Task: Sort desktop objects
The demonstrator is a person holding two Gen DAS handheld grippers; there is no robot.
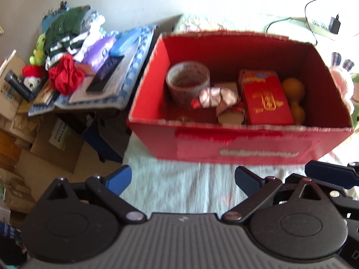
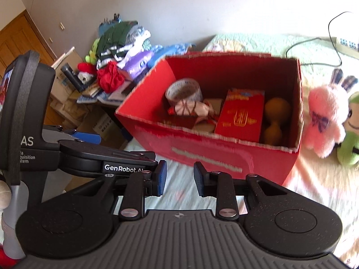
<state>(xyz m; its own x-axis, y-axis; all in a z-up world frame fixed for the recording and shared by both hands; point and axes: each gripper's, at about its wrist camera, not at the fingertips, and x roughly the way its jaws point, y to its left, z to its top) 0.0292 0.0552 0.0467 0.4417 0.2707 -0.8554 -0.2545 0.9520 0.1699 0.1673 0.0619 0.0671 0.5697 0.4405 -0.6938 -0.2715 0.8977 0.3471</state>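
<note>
Pale green quilted bedding (image 2: 258, 51) covers the bed that carries everything, with a cluttered side table of folded clothes (image 1: 74, 38) and stacked brown cartons beyond its left edge. On the bedding stands a large red cardboard box (image 1: 242, 143), open-topped, its long axis running left to right across both views. Inside it, from left to right, lie a roll of clear printed packing tape (image 1: 187, 80) tipped on its side, a crumpled pink-and-white wrapper (image 1: 215, 97), a flat red carton with gold lettering (image 1: 265, 99) whose long axis points away from the cameras, and an orange dumbbell-shaped object (image 1: 294, 98) lying the same way.

Outside the box, just beside its right wall, sit a pink plush rabbit (image 2: 325, 116) and a green plush toy (image 2: 350, 130). Judging by position, these are the likely remaining items, and the right claw (image 2: 179, 177) is the nearer one; they lie ahead and to its right.

Left claw (image 1: 182, 179) hangs spread wide and empty before the box's near wall. Right claw stands parted more narrowly, also empty.
</note>
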